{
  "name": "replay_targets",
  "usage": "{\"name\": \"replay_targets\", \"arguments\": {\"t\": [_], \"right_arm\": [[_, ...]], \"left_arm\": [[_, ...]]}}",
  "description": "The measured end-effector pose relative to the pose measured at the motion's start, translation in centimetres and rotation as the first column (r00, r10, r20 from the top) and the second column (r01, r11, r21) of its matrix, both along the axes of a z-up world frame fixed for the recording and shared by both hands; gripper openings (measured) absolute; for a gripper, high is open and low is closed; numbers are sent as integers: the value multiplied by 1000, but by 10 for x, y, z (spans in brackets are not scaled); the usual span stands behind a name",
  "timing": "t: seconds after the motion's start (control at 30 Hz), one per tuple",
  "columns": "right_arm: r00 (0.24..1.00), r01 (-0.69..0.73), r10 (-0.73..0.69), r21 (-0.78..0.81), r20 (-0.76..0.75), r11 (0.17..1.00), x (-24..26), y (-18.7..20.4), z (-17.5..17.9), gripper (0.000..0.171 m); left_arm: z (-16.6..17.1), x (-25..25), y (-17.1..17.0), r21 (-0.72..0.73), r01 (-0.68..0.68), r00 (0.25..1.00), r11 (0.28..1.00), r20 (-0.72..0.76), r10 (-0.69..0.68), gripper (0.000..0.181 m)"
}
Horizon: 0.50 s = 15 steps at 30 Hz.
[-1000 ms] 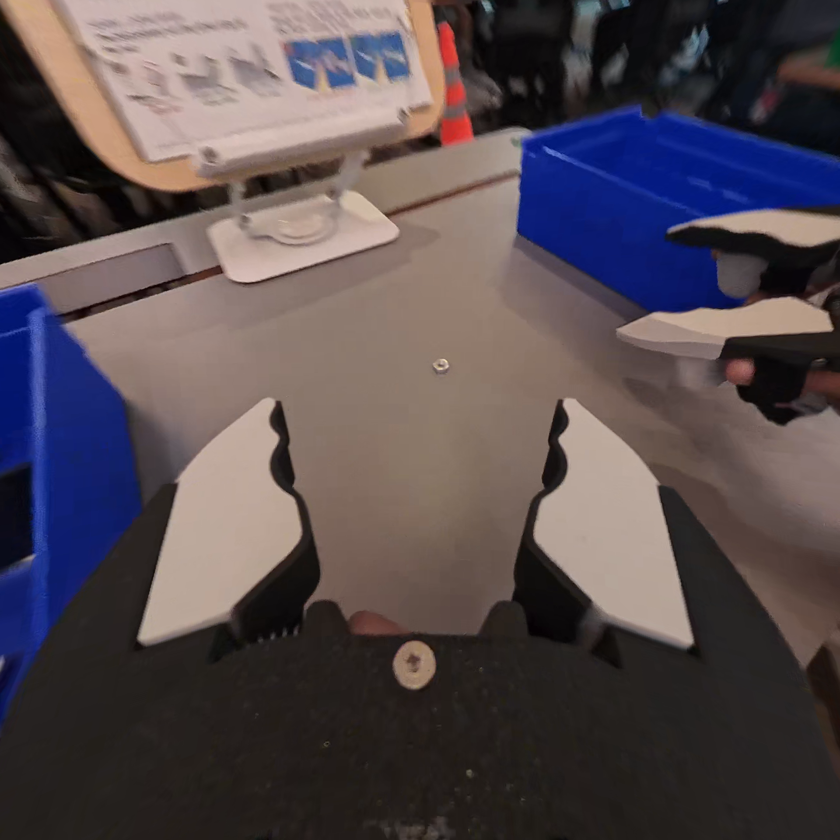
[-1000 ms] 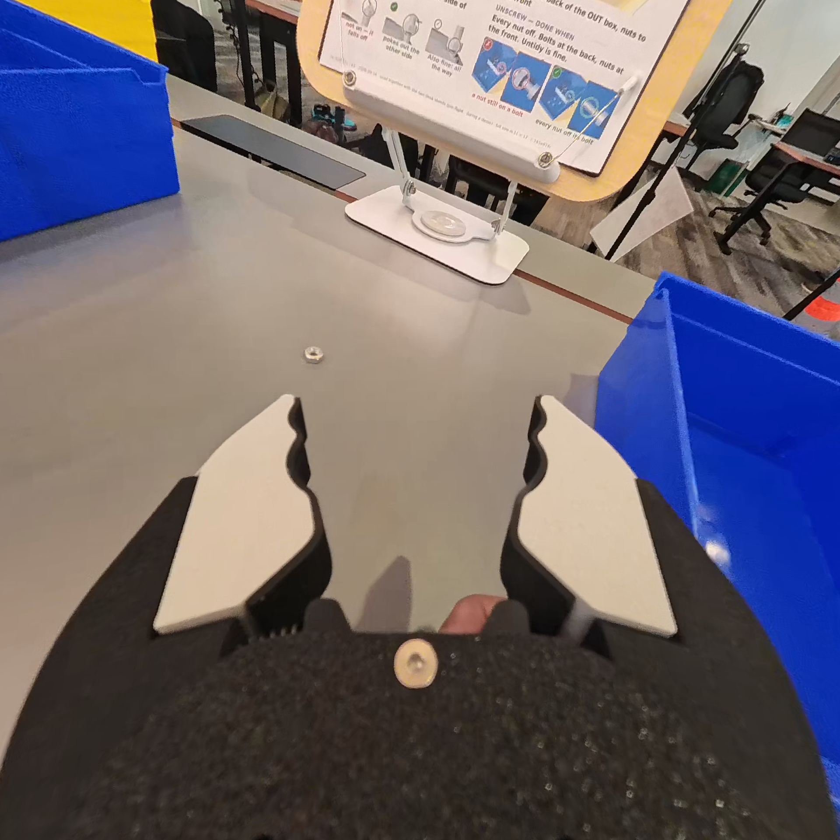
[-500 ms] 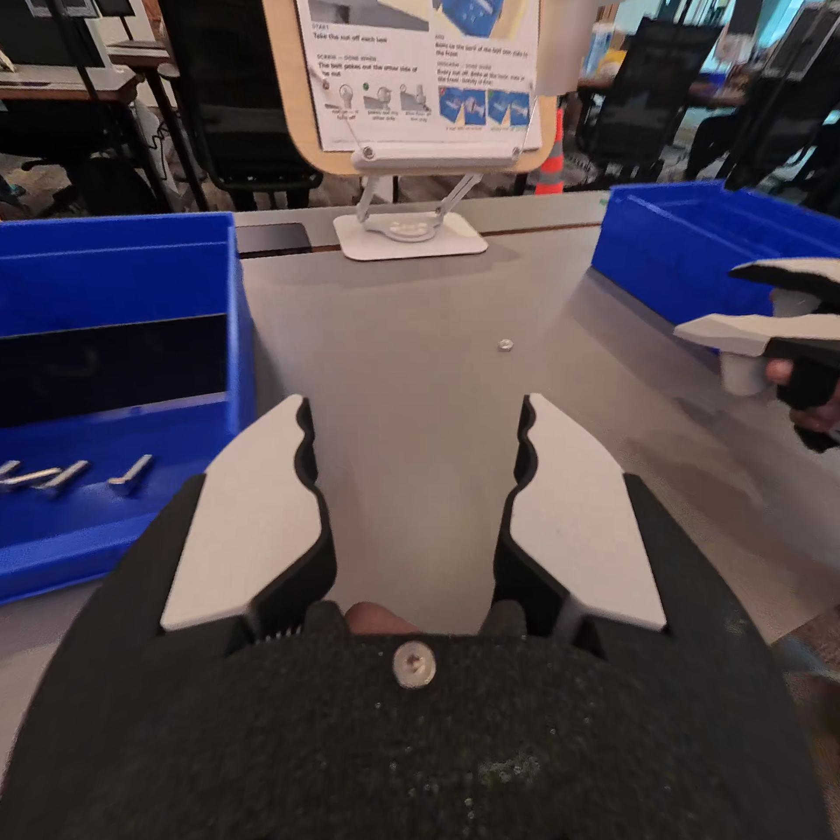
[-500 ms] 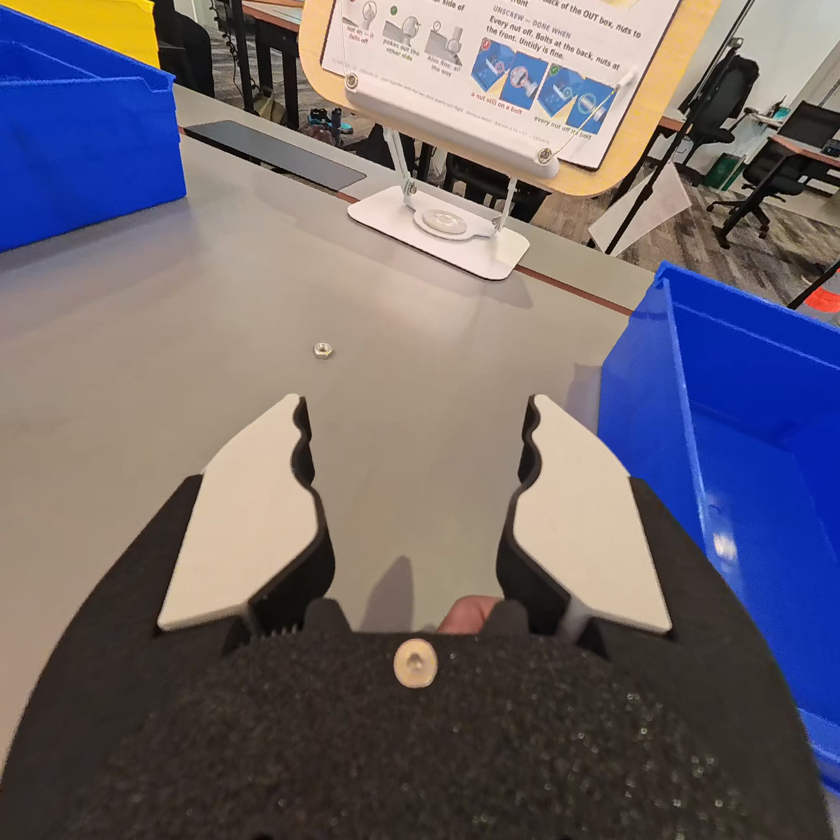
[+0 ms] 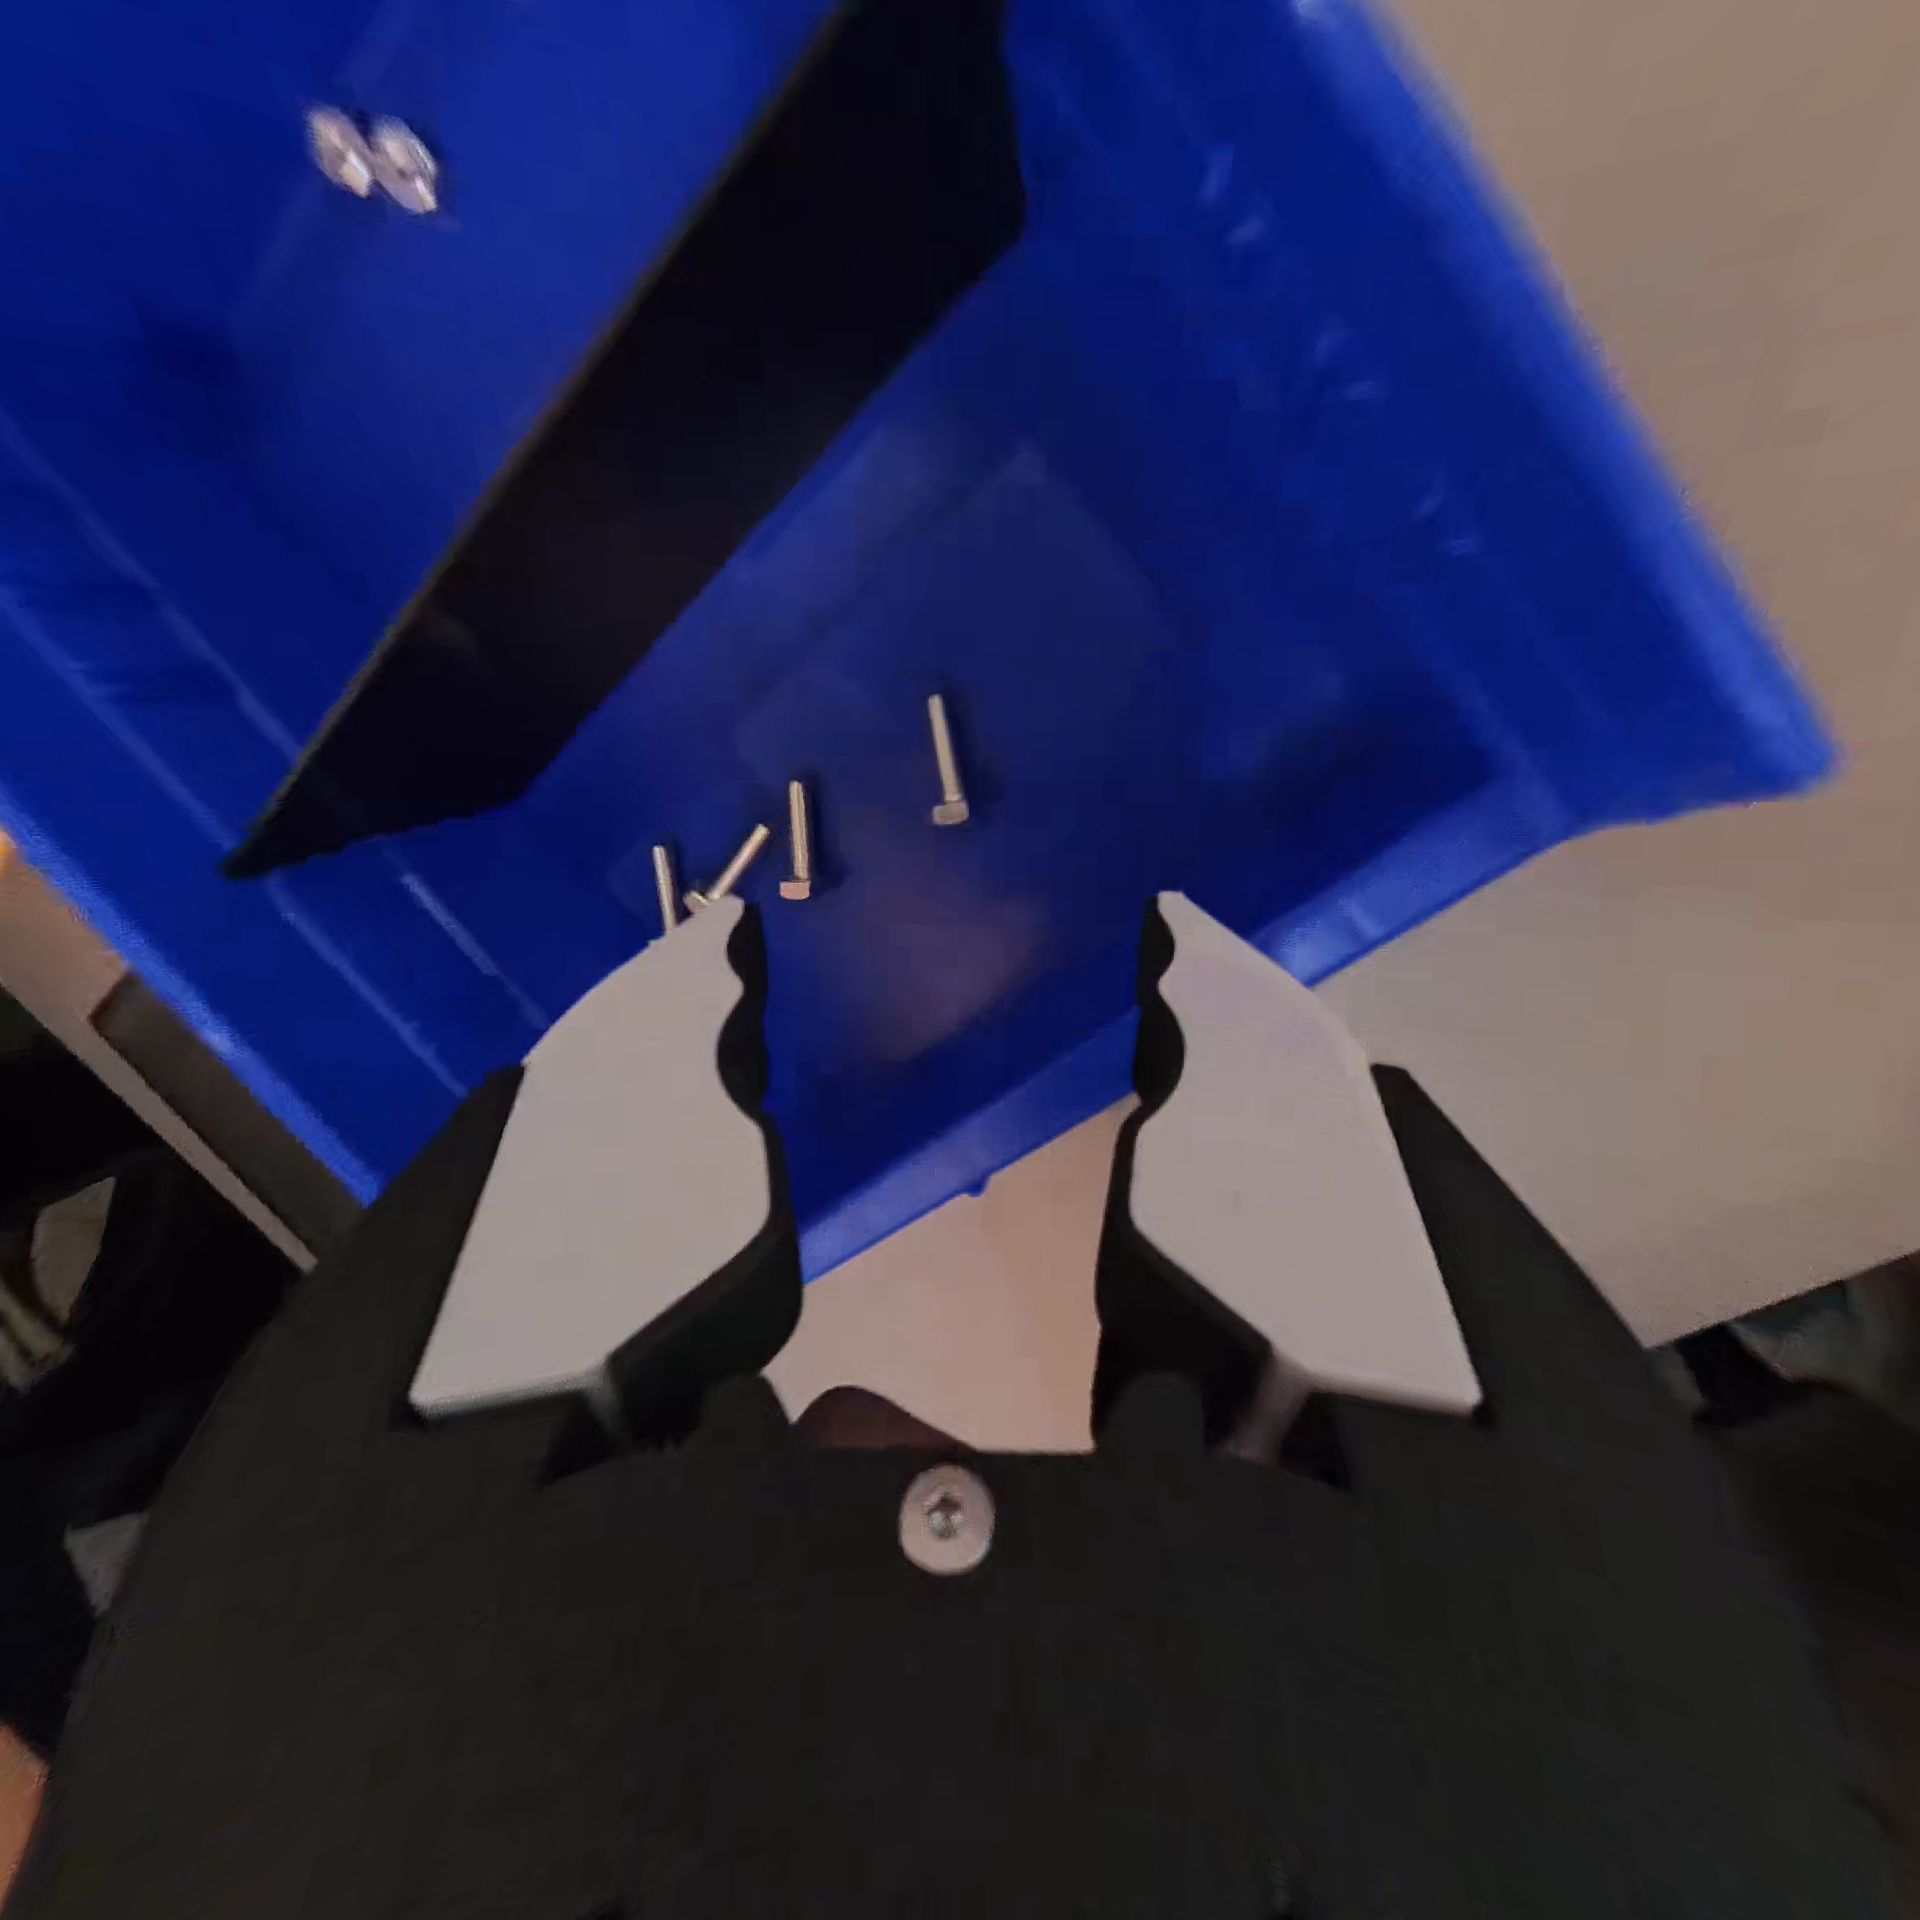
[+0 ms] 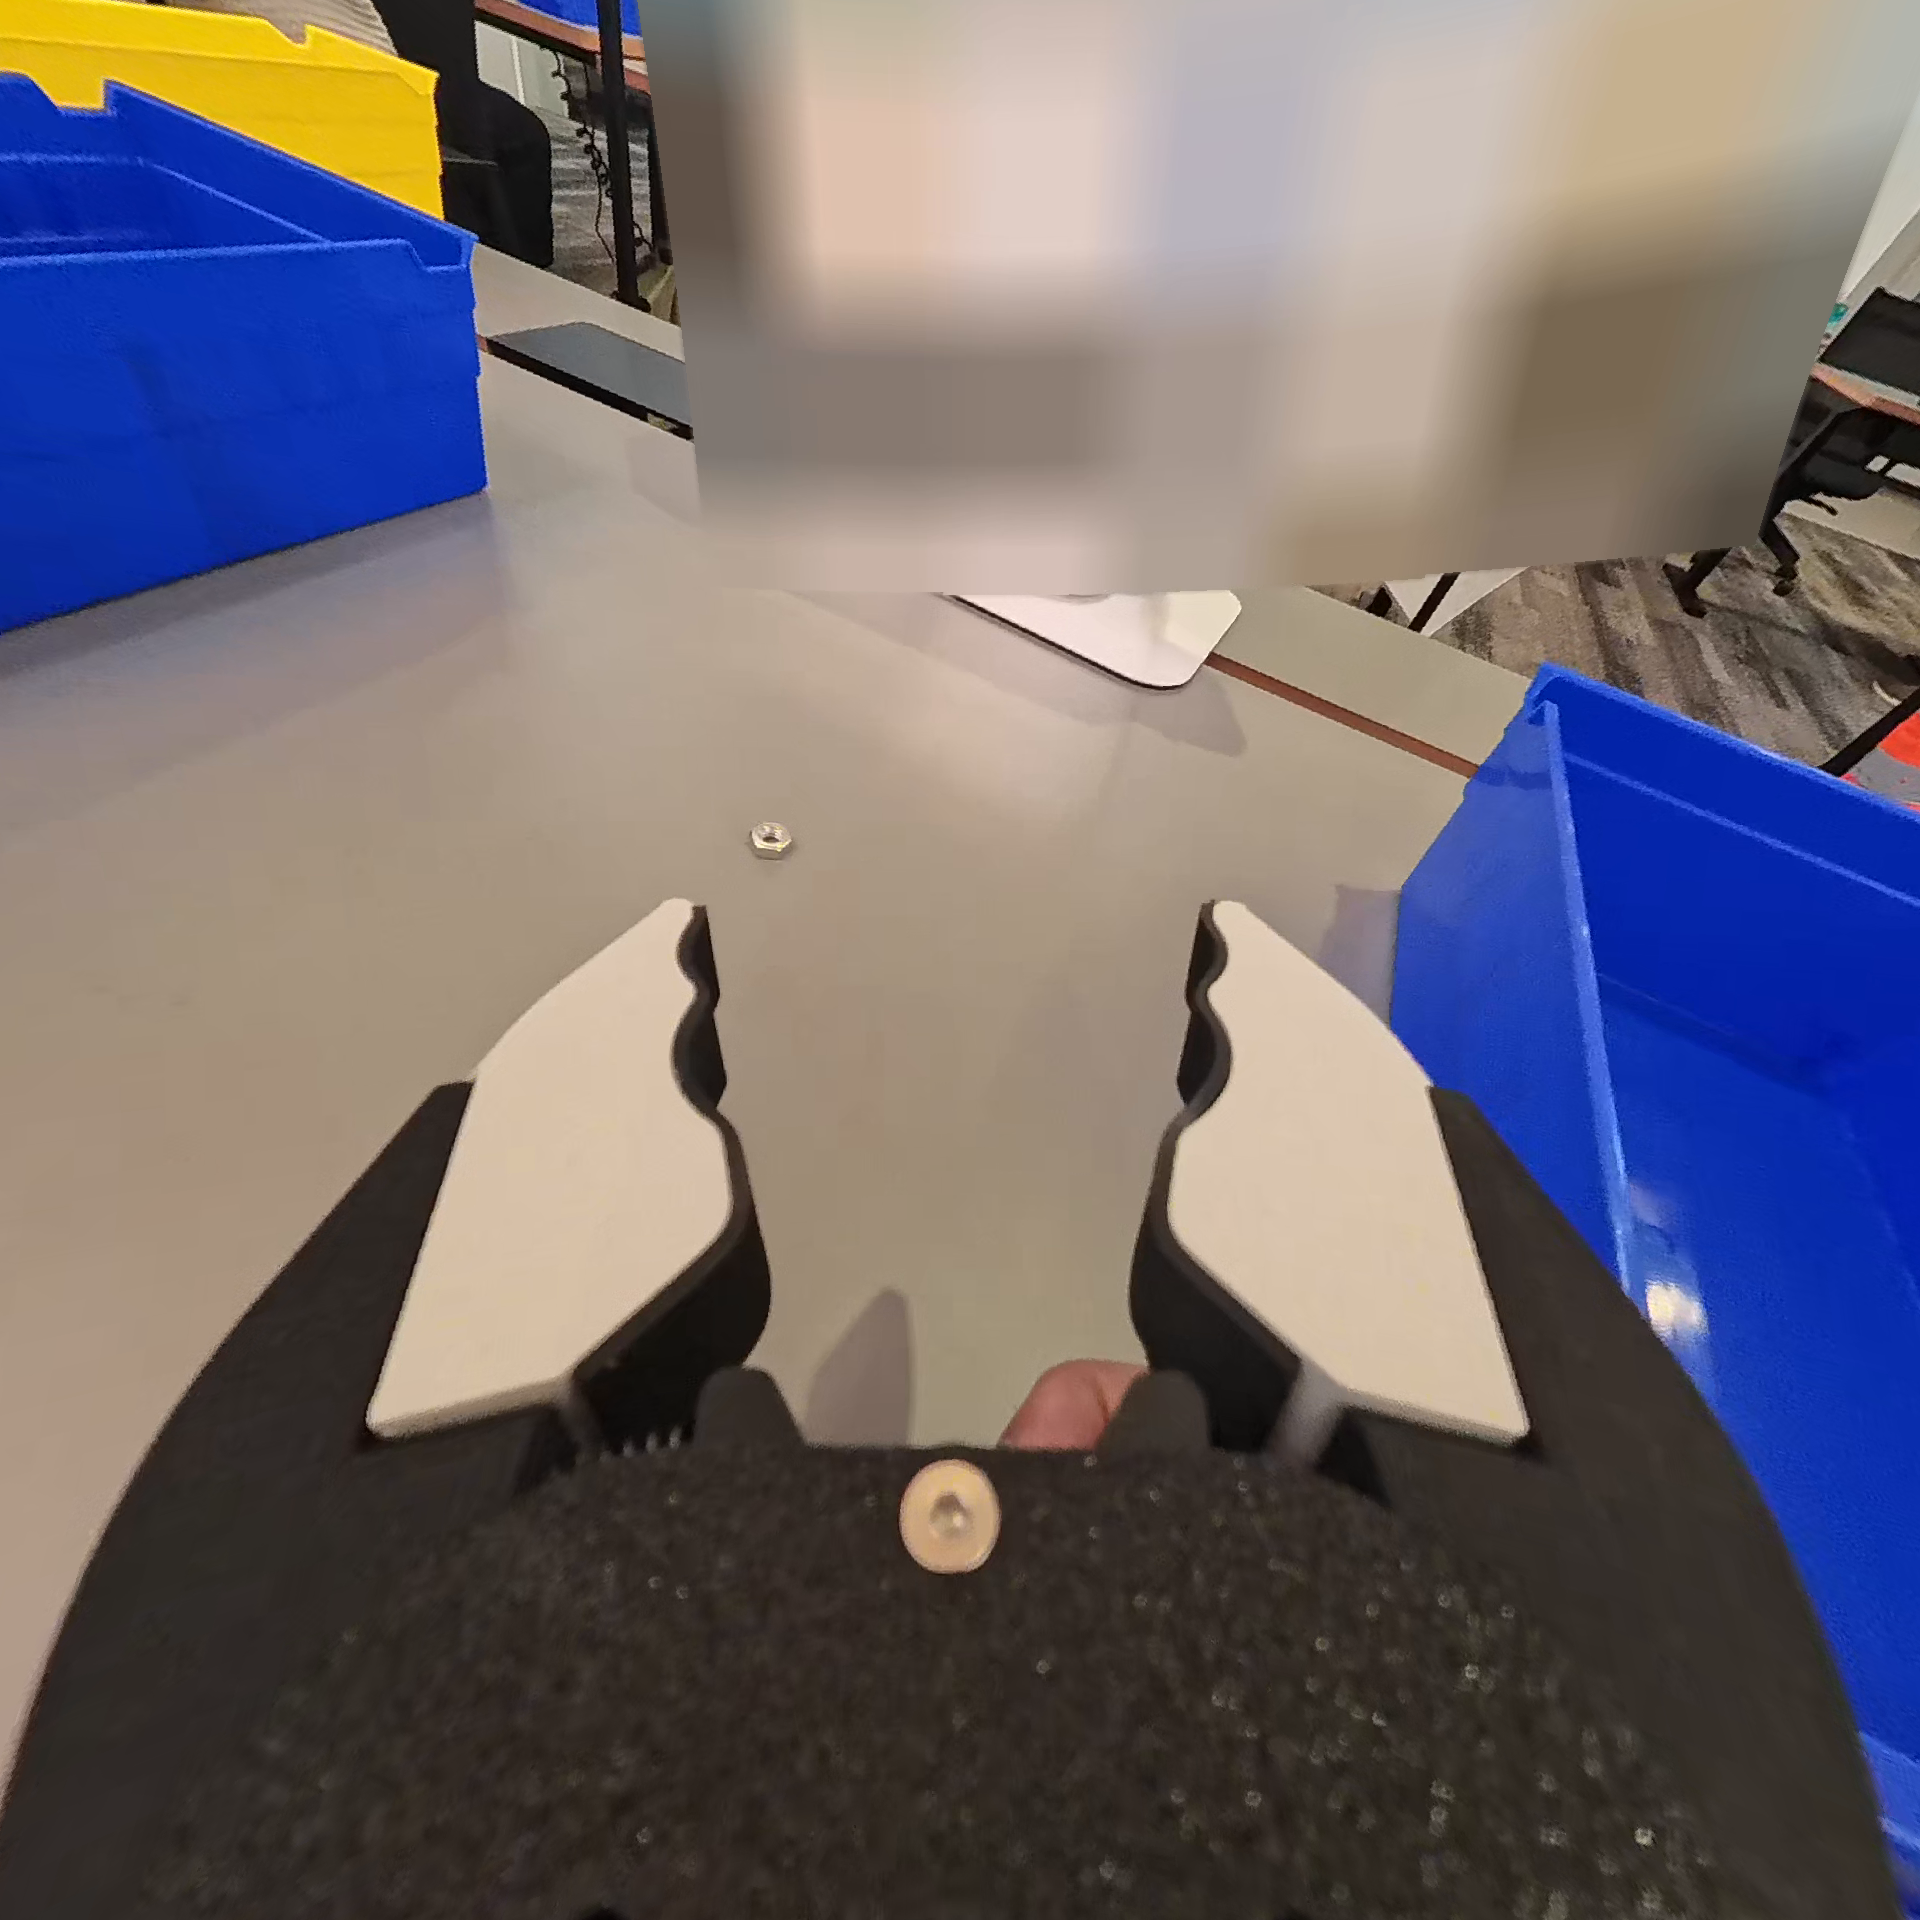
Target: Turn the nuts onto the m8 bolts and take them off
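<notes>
In the left wrist view, the left black two-finger gripper with pale grey finger plates [image 5: 951,914] points down over the near rim of a blue plastic bin [image 5: 1351,520], its fingers spread wide with nothing between them. On the bin floor just beyond the fingertips lie four small silver hex-head bolts: a pair touching at 11 o'clock of the left fingertip [image 5: 717,883], one just right of them [image 5: 796,844], and one farther off at 12 o'clock [image 5: 941,761]. A black divider panel [image 5: 665,468] crosses the bin toward 11 o'clock; past it, at the far 10 o'clock corner, sit two blurred silver nuts [image 5: 376,166].

In the right wrist view, the right black two-finger gripper [image 6: 951,909] hovers above the grey tabletop [image 6: 312,883], fingers likewise spread and empty. A single silver hex nut [image 6: 772,840] lies on the table just beyond the left fingertip, at 11 o'clock. A second blue plastic bin [image 6: 1714,987] stands at 3 o'clock, a third one [image 6: 229,343] far off at 10 o'clock, with a yellow bin [image 6: 260,114] behind it.
</notes>
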State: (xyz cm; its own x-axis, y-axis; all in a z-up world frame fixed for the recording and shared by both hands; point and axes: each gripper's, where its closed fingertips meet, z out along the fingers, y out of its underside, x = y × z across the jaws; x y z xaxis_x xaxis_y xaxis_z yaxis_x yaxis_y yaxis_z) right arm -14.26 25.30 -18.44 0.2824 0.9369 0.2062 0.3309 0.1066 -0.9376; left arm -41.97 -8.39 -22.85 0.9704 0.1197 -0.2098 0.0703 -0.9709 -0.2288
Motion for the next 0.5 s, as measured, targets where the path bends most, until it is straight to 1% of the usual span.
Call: {"name": "replay_targets", "arguments": {"t": [0.07,0.13,0.27,0.33,0.4,0.43,0.47,0.5], "right_arm": [[1000,1,-1,2,1,1000,2,0,-1,86],[1000,7,-7,2,3,1000,5,3,-1,86],[1000,22,-22,-5,6,1000,11,10,-3,85],[1000,28,-28,-7,6,1000,13,14,-4,85],[1000,29,-29,-8,6,1000,13,16,-4,85],[1000,28,-28,-8,7,1000,13,16,-5,84],[1000,28,-28,-7,9,1000,12,17,-5,84],[1000,27,-27,-6,10,1000,11,17,-5,84]], "left_arm": [[-18,-7,-2,-92,2,999,996,48,2,68],[-34,-13,-3,-154,-6,996,988,88,20,64],[-51,-19,-4,-198,-43,988,979,136,71,57],[-53,-20,-4,-192,-57,985,980,150,87,54],[-55,-19,-3,-189,-58,982,980,167,90,45],[-57,-19,-3,-188,-48,983,981,165,79,34],[-60,-15,-3,-193,-35,982,981,178,70,17],[-63,-15,-4,-193,-34,983,981,171,68,17]]}}
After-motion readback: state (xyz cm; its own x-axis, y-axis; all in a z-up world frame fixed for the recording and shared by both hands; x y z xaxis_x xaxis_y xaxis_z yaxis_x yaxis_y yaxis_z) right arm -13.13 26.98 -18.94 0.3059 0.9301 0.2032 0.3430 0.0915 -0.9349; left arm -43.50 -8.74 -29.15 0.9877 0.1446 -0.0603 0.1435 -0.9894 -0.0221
